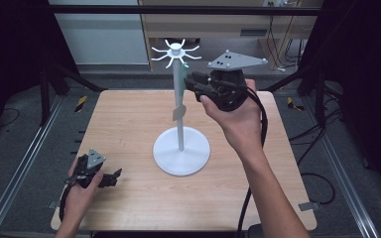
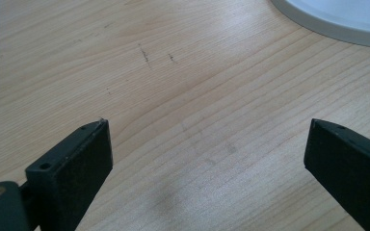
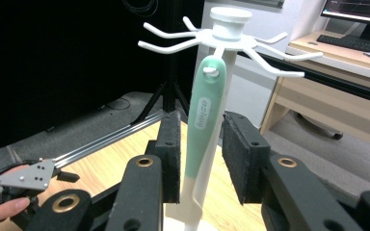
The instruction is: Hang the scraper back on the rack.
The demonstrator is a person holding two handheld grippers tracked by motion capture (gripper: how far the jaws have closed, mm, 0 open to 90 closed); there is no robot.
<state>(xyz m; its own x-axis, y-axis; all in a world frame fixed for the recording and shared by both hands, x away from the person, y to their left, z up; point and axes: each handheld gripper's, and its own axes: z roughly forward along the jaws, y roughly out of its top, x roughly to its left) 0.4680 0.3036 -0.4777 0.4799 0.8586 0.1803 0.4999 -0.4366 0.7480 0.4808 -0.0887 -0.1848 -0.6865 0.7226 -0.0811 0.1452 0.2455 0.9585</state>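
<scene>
High view first: a white utensil stand (image 1: 181,148) sits near the middle of the wooden table (image 1: 129,124), its round base flat on the boards and its thin pole rising to a crown of curved hooks (image 1: 175,51). A mint-green utensil (image 1: 178,79) hangs from one hook, close against the pole, with its pale lower end dangling about halfway down. The right gripper (image 1: 191,82) is held up beside the upper part of the pole, level with the green handle, with the person's right hand (image 1: 238,119) wrapped round its body.

Right gripper view gives the closer look: the green handle (image 3: 204,120) hangs by its hole from a hook tip just under the stand's top cap, and it passes down between the two black pads (image 3: 171,144). A gap shows on each side of the handle, so the jaws stand slightly apart around it without pressing; the exact clearance at the left pad is hard to judge from this angle.

Near the front left corner of the table the left gripper (image 1: 113,177) lies low over the wood, held in the left hand (image 1: 79,191), well apart from the stand. Left gripper view shows its jaws spread wide over bare tabletop, nothing between them, with the rim of the white base (image 2: 337,19) at the upper right.
</scene>
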